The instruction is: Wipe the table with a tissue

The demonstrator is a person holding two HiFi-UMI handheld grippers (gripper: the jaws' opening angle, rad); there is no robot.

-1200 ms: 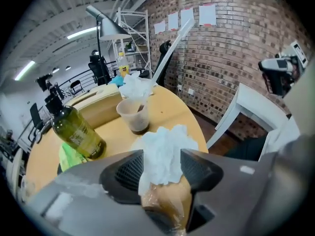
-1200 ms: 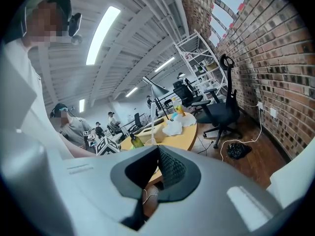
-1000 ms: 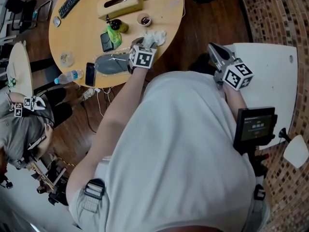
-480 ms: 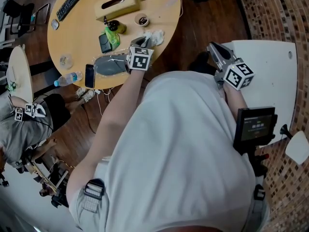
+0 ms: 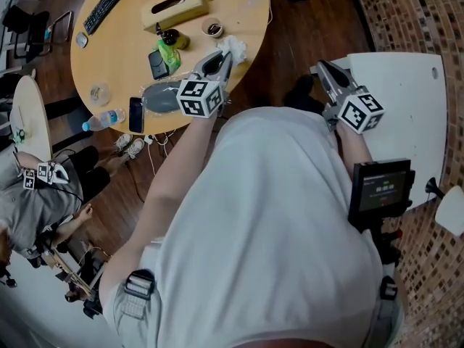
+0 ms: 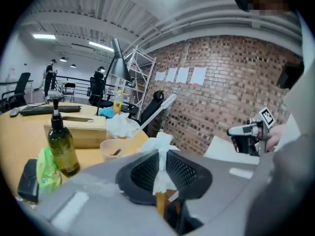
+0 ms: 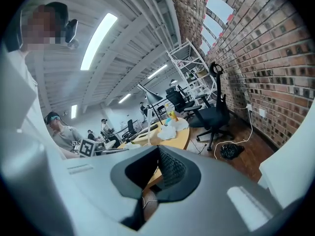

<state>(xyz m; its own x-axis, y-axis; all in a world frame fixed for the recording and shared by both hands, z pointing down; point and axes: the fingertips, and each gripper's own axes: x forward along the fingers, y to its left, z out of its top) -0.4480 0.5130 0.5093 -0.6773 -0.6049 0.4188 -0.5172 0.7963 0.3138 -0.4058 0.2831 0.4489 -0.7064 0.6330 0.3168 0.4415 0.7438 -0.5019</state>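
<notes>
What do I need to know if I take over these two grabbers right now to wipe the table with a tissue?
Left gripper: shut on the tissue. Its jaws have just been closing, and the tissue is pinched between them, above the near edge of the table.
Right gripper: shut, empty, off to the side and away from the table.
Done: tissue grabbed.
Left: the wiping itself. Probably bring the tissue down onto bare wood and wipe, steering round the green bottle and the small cup.
</notes>
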